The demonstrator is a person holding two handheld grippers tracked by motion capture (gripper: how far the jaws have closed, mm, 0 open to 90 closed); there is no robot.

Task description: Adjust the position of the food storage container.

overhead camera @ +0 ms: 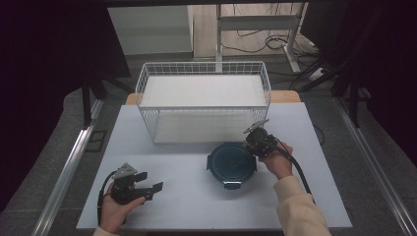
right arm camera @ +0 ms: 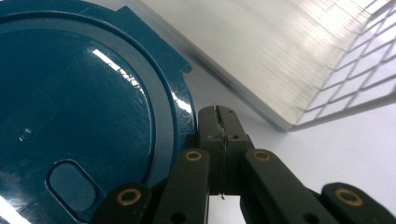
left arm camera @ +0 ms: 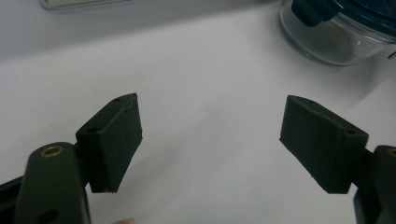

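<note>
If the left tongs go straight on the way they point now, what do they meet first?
Probably the glass container with the blue lid; the left tongs stand open over bare table, though depth is unclear.

Glass container point(left arm camera: 336, 35) cut off at left gripper view's top edge.

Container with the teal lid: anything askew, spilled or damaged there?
Nothing stands out. The round glass container sits upright on the white table, its teal lid flat on top, no spill around it. The right tool is shut at the lid's rim beside the wire basket.
</note>
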